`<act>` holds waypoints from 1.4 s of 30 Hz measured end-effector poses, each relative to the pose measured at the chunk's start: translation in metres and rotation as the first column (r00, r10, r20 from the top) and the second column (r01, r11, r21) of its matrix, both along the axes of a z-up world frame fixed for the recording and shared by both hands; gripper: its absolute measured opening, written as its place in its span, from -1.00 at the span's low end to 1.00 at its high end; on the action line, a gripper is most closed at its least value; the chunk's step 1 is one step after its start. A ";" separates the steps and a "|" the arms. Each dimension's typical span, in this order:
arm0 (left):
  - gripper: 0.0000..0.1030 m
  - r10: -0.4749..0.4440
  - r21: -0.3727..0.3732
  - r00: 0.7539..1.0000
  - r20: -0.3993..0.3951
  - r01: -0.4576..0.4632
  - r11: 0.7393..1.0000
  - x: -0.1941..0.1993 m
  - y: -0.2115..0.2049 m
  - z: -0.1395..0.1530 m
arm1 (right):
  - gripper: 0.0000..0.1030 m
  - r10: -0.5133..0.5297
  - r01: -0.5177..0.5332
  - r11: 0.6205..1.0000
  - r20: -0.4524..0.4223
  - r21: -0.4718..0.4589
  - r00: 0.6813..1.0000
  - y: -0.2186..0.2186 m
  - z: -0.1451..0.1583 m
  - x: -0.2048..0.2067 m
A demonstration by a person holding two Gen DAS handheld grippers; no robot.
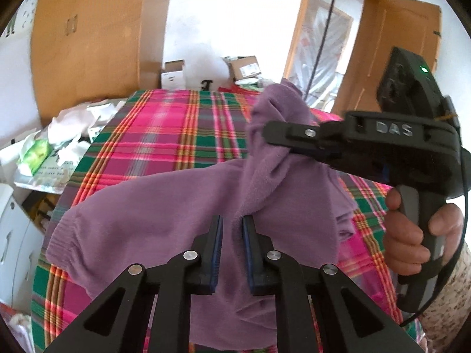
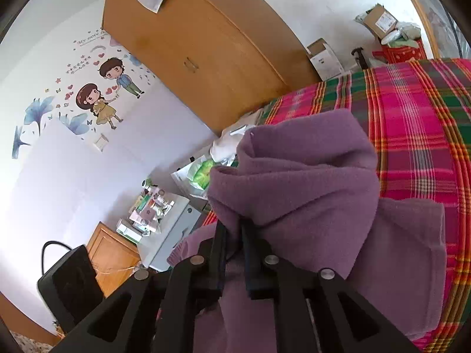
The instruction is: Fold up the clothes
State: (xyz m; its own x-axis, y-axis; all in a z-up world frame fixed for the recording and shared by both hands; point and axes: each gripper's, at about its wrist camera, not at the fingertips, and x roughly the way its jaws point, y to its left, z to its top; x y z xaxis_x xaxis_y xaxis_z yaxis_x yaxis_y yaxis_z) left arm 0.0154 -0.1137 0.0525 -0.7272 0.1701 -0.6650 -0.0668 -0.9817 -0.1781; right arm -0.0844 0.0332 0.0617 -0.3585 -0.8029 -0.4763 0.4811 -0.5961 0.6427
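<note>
Both claws pinch the bunched, fleecy purple garment (image 1: 164,206) above plaid bedding (image 1: 176,135).

The supporting surface is a bed (image 1: 176,135) covered with a plaid sheet in pink, green and orange. A purple garment (image 1: 141,214) lies directly on the sheet at the bed's near end, spread partly flat, one ribbed cuff toward the bed's left edge, another portion lifted clear.

Raised letters "DAS" stand on the right tongs (image 1: 266,135) (black body side).
</note>
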 end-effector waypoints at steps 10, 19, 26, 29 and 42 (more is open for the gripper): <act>-0.72 0.026 0.035 0.999 0.033 -0.027 0.999 -0.010 -0.014 -0.015 | -0.35 -0.107 0.110 0.990 -0.035 0.085 0.994 0.056 -0.001 0.020; -0.72 0.054 0.044 0.998 0.040 -0.055 0.997 -0.011 -0.017 -0.015 | -0.19 -0.072 0.144 0.892 -0.179 0.429 0.981 0.045 -0.030 0.060; -0.72 0.070 0.048 0.996 0.049 -0.073 0.996 -0.011 -0.018 -0.015 | 0.09 0.011 0.114 0.852 -0.236 0.511 0.972 0.019 -0.040 0.073; -0.73 0.062 0.039 0.997 0.049 -0.064 0.997 -0.010 -0.014 -0.015 | 0.11 0.000 0.124 0.845 -0.232 0.520 0.973 0.015 -0.045 0.071; -0.81 0.029 0.142 0.999 0.018 -0.031 0.989 -0.007 -0.012 -0.009 | -0.76 -0.095 0.237 0.817 -0.283 0.526 0.954 0.023 -0.038 0.078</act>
State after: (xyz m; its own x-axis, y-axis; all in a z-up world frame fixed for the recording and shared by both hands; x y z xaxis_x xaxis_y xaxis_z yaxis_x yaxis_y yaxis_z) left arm 0.0084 -0.1258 0.0438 -0.7228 0.2418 -0.6473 -0.0335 -0.9479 -0.3167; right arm -0.0063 0.0564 0.0240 -0.6190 -0.3506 -0.7028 0.4341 -0.8985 0.0659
